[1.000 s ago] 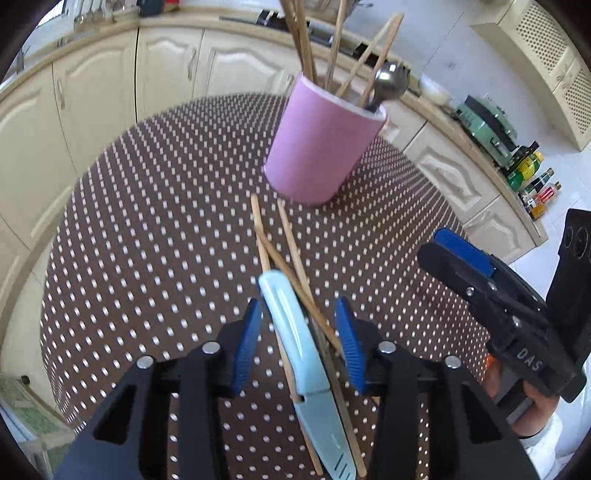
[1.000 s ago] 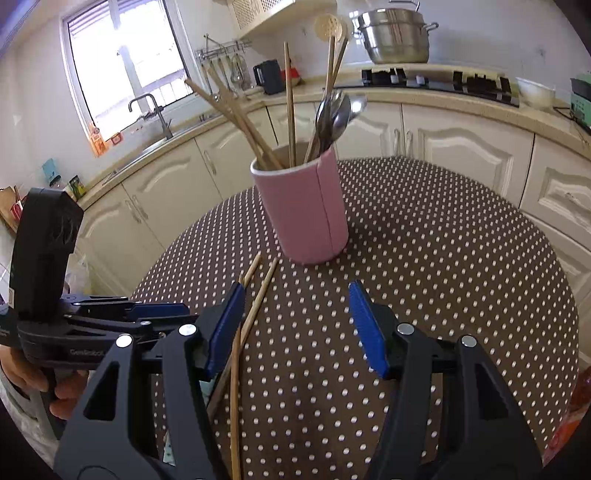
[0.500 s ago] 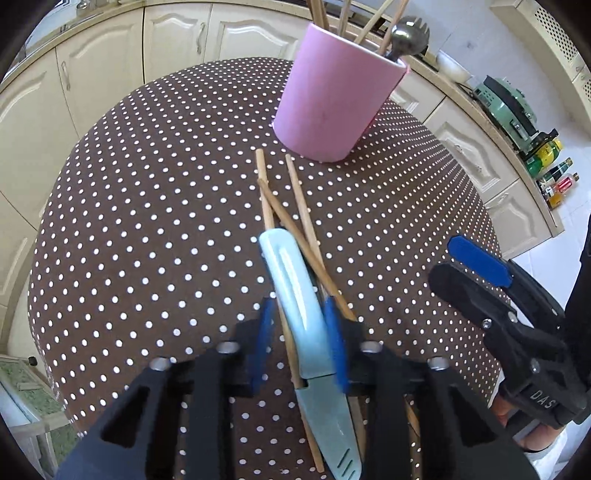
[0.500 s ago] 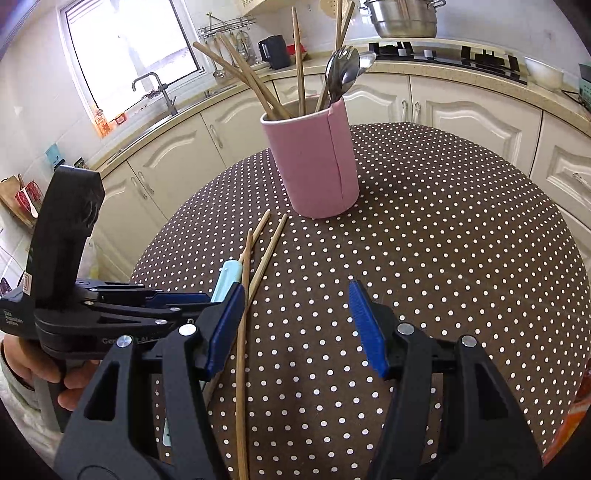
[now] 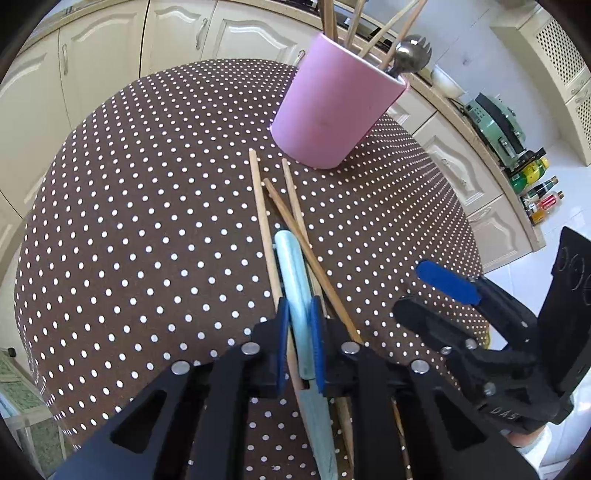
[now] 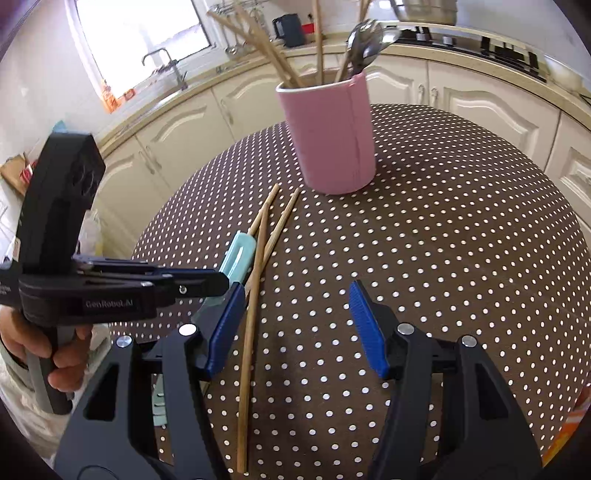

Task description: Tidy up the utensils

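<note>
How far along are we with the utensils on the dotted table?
Done: chopsticks and spoons stand in the pink holder. In hand: the left gripper is shut on the light blue knife's handle, which has not been lifted. Left: three loose chopsticks beside it. The right gripper is open and empty.

A brown polka-dot tablecloth (image 5: 147, 221), cream cabinets (image 6: 480, 99), a black kettle (image 6: 289, 30), a window (image 6: 140, 33).

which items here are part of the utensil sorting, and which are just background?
Job:
- light blue knife, clamped in left gripper
- three loose wooden chopsticks
- pink utensil holder
- right gripper, open and empty

Background:
- polka-dot tablecloth
- bottles on the counter
- kettle
</note>
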Available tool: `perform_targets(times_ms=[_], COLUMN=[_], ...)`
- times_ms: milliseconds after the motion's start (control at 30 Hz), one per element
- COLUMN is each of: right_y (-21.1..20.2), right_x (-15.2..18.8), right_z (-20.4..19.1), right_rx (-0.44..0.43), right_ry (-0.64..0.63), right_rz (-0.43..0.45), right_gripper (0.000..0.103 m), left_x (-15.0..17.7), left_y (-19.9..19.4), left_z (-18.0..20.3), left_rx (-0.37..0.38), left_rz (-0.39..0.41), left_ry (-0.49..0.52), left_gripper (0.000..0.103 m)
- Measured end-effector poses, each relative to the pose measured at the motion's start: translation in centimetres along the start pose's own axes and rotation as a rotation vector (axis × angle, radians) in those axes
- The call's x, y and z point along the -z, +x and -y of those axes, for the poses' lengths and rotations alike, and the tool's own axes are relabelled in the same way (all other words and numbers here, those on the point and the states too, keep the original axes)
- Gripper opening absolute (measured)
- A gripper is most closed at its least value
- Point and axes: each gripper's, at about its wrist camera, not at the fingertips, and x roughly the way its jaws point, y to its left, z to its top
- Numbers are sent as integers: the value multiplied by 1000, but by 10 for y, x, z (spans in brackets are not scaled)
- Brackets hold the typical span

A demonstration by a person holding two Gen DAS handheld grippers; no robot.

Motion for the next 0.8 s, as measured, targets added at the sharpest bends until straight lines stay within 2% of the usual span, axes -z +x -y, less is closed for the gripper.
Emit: perform_targets(times_ms=[167,433,667,800], right_y=[11,28,46,59], right_x=[-1,-7,-15,-19], right_z=[-13,-28,-38,-45], right_rx=[8,55,88,115], right_ry=[-58,-135,-181,-221], right_rz=[-60,-147,-207,-268], right_gripper=[58,58,39,32], left_x=[1,3,-5,-12], left_y=[-12,-35,-52,-52], left_z=[-10,-30,-57,-76], left_rx=[45,38,-22,-50], left_rz=[11,46,64,22], left_ry=[-10,-23,-45,-59], left_gripper=[9,9,9,9])
